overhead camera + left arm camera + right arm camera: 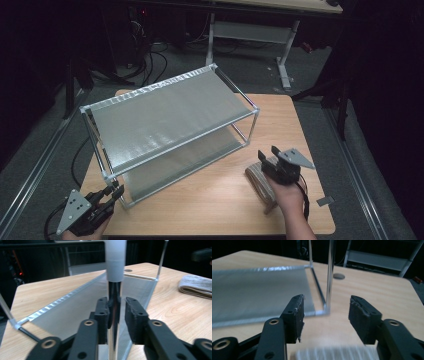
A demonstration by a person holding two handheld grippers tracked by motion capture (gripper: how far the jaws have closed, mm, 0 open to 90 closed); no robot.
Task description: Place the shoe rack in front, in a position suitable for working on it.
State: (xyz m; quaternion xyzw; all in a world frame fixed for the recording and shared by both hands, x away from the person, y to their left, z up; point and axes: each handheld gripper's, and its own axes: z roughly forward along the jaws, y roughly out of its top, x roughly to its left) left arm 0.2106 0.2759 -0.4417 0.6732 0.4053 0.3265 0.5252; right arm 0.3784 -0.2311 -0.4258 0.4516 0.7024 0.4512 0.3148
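Note:
A two-tier metal rack (170, 107) with grey fabric shelves stands slantwise on the wooden table (210, 200). My left gripper (114, 191) is at the rack's near-left corner. In the left gripper view it (117, 312) is shut on the upright corner post (115, 265), just above the lower shelf (75, 312). A folded grey towel (257, 180) lies at the table's right. My right gripper (269, 156) hovers open over the towel's far end. In the right gripper view its jaws (325, 315) stand wide apart above the blurred towel (334, 353), facing another rack post (330, 277).
A small grey tab (325, 201) lies near the table's right front corner. A round cap (339, 276) is set in the tabletop behind the rack. Beyond the table, a desk frame (285, 45) and cables (150, 62) are on the floor.

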